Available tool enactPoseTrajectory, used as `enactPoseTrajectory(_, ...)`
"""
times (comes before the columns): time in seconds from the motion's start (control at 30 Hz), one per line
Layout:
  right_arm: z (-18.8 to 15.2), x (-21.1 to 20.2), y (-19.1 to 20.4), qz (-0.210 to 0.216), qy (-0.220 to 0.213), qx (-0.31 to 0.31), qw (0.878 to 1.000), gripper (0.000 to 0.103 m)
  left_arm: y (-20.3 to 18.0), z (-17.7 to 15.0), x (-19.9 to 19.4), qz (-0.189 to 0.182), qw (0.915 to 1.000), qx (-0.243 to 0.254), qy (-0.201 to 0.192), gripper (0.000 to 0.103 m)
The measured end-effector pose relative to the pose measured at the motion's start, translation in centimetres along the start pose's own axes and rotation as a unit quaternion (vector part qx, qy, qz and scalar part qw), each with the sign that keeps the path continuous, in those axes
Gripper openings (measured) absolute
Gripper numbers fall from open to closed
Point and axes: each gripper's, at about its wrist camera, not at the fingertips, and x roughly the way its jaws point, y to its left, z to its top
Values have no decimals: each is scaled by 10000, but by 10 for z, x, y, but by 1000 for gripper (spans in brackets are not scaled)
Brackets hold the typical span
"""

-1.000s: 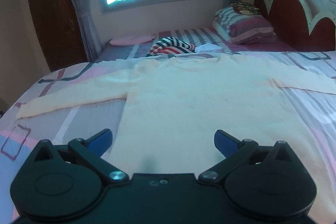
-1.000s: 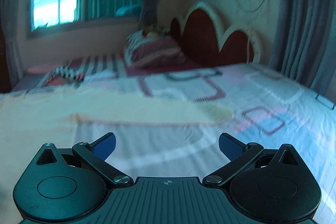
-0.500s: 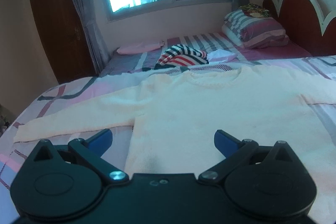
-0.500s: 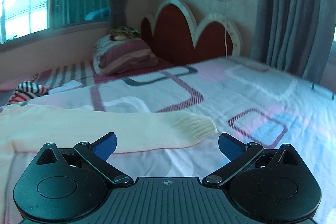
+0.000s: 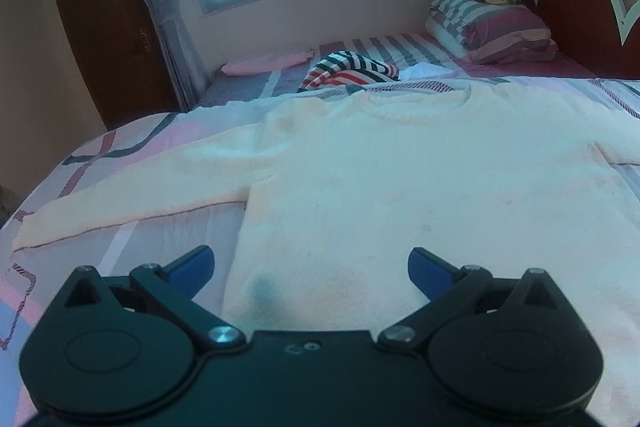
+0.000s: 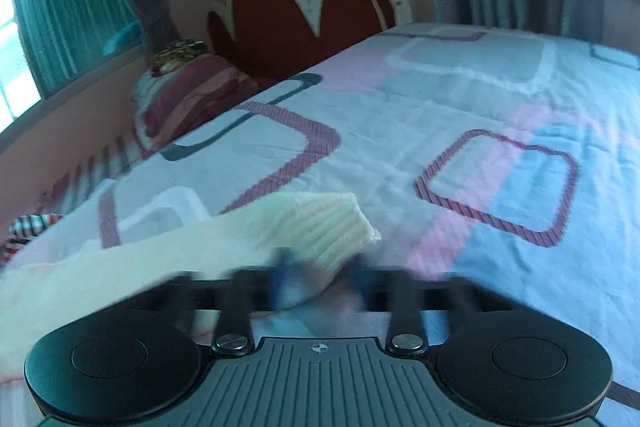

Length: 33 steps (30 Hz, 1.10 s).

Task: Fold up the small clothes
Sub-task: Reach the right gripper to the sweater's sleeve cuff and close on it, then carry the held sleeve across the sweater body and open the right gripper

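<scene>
A cream long-sleeved sweater (image 5: 400, 171) lies flat and face up on the bed, sleeves spread out to both sides. My left gripper (image 5: 311, 267) is open and empty, hovering over the sweater's bottom hem near its left corner. In the right wrist view the ribbed cuff of the right sleeve (image 6: 320, 223) lies on the quilt. My right gripper (image 6: 320, 283) is blurred with motion; its blue fingers have come close together around the cuff's near edge.
The patterned quilt (image 6: 500, 155) covers the bed. A striped garment (image 5: 352, 73) and a pink cloth (image 5: 264, 63) lie beyond the sweater's collar. Pillows (image 5: 492, 27) sit against the red headboard (image 6: 304, 23). A wooden door (image 5: 108, 23) stands at the left.
My right gripper has moved forward to the sleeve cuff and its fingers have closed in from wide open. My left gripper has stayed open and drifted slightly over the hem.
</scene>
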Motion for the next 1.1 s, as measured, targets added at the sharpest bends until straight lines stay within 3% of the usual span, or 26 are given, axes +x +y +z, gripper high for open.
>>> enactPoseTrajectory(0.13, 7, -12, 7, 45, -399, -234, 9989, 2, 4, -2, 2, 19, 10000, -86, 19, 103)
enactPoseTrajectory(0.23, 7, 7, -1, -295, 143, 21, 9995, 2, 10, -4, 3, 19, 9998, -142, 98, 103)
enactPoseTrajectory(0.3, 8, 6, 6, -335, 80, -94, 9994, 2, 16, -4, 3, -30, 9997, -180, 135, 103)
enactPoseTrajectory(0.43, 11, -2, 34, -1, -126, -321, 9994, 2, 27, -5, 2, -76, 9996, -214, 150, 103)
enactPoseTrajectory(0.6, 1, -14, 97, 623, -192, -905, 9938, 2, 45, -4, 5, -147, 9986, -418, 276, 103)
enactPoseTrajectory(0.8, -35, -26, 193, 1600, 5, -1610, 9739, 2, 60, -5, 9, -80, 9971, -634, 407, 103)
enactPoseTrajectory(1.1, -115, -41, 310, 2692, 442, -2463, 9300, 2, 80, -8, 8, -59, 9954, -869, 397, 102)
